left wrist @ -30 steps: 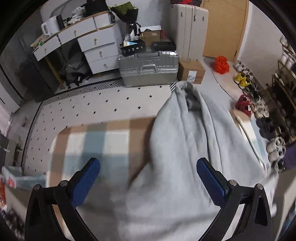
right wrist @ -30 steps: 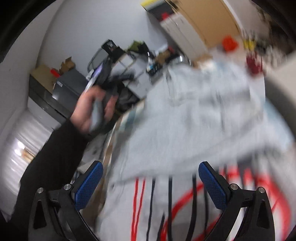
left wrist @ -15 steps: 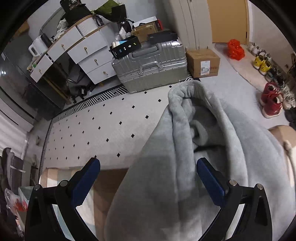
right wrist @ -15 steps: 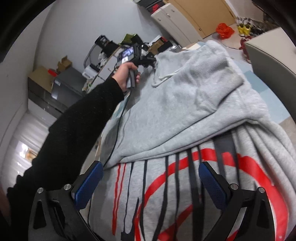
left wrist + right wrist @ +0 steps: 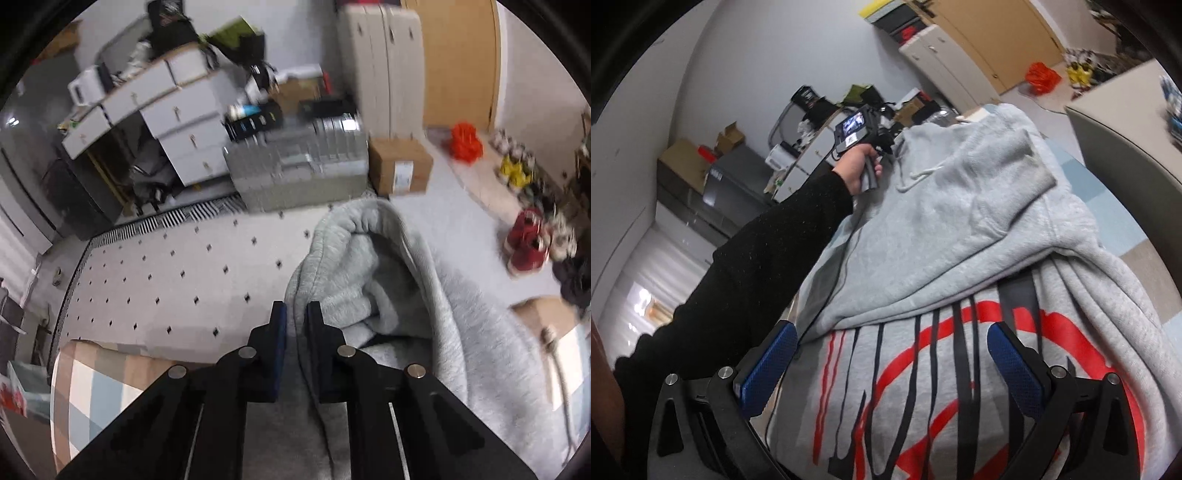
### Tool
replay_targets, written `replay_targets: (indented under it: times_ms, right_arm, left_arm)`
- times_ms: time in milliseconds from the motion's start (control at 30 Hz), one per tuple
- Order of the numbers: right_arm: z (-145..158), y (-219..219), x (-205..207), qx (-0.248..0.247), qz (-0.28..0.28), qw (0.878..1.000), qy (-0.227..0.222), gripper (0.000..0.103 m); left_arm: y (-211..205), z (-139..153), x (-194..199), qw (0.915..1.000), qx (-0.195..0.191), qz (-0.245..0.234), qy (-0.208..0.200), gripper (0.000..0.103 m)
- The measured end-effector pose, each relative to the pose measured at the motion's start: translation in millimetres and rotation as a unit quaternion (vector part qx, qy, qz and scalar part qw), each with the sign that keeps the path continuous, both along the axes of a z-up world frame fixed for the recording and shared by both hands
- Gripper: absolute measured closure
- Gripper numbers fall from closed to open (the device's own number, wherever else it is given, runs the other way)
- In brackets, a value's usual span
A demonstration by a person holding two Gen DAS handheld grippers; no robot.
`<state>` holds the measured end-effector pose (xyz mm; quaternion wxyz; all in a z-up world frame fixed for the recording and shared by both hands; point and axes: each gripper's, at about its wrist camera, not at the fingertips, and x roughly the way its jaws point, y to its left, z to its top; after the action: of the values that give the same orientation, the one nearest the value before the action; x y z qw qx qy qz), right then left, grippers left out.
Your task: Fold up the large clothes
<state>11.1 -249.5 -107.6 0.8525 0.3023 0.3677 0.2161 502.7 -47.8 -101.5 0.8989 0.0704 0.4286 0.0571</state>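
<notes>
A large grey hoodie (image 5: 960, 206) with a red and black print lies on a checked table (image 5: 96, 384). In the left wrist view my left gripper (image 5: 295, 314) is shut on the left rim of the hoodie's hood (image 5: 369, 280) at the table's far edge. In the right wrist view my right gripper (image 5: 890, 350) is open and empty, just above the printed part of the hoodie (image 5: 923, 387). The folded grey upper part lies beyond it. The left hand and its gripper body (image 5: 860, 129) show at the far end.
On the floor beyond the table stand a silver suitcase (image 5: 295, 170), a cardboard box (image 5: 400, 168), a white drawer unit (image 5: 173, 122) and shoes (image 5: 528, 240) at the right. A pale cabinet (image 5: 1126, 129) stands to the right of the table.
My left gripper has closed from wide open onto the hood's rim. My right gripper stays open and has steadied over the printed part.
</notes>
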Motion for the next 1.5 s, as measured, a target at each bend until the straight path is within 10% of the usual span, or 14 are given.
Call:
replay_targets:
  times_ms: [267,600,867,1133,1333,1433,1500]
  right_arm:
    - [1.3,2.7,1.9,-0.012,-0.008,1.0,-0.009,0.0]
    - [53.2,6.7,18.3,-0.08,-0.045,0.994,-0.064,0.0]
    - [147.0,49.8,175.2,-0.302,0.004,0.94,-0.157,0.0]
    - [100.9,101.2,363.6,-0.336,0.053,0.936,-0.085,0.0]
    - [57.6,151.6,431.9,-0.408,0.076,0.908,-0.063,0.003]
    - [57.6,150.3,446.5,-0.399,0.028,0.915,-0.055,0.019]
    - [55.4,148.5,455.0,-0.397,0.013,0.918,-0.016,0.074]
  left_arm:
    - [5.3,76.2,-88.7,0.9902,0.004,0.036,-0.135,0.096]
    - [-0.5,127.0,-207.0,0.9806,-0.021,-0.084,-0.176,0.096]
    - [7.4,126.7,-188.3,0.9799,-0.022,-0.102,-0.17,0.096]
    - [23.4,113.8,-184.7,0.9792,-0.072,-0.098,-0.162,0.096]
    - [12.4,108.1,-188.3,0.9753,-0.035,-0.116,-0.184,0.096]
    - [11.5,101.5,-192.0,0.9736,-0.031,-0.127,-0.187,0.096]
    - [13.1,100.8,-192.8,0.9723,-0.027,-0.129,-0.193,0.096]
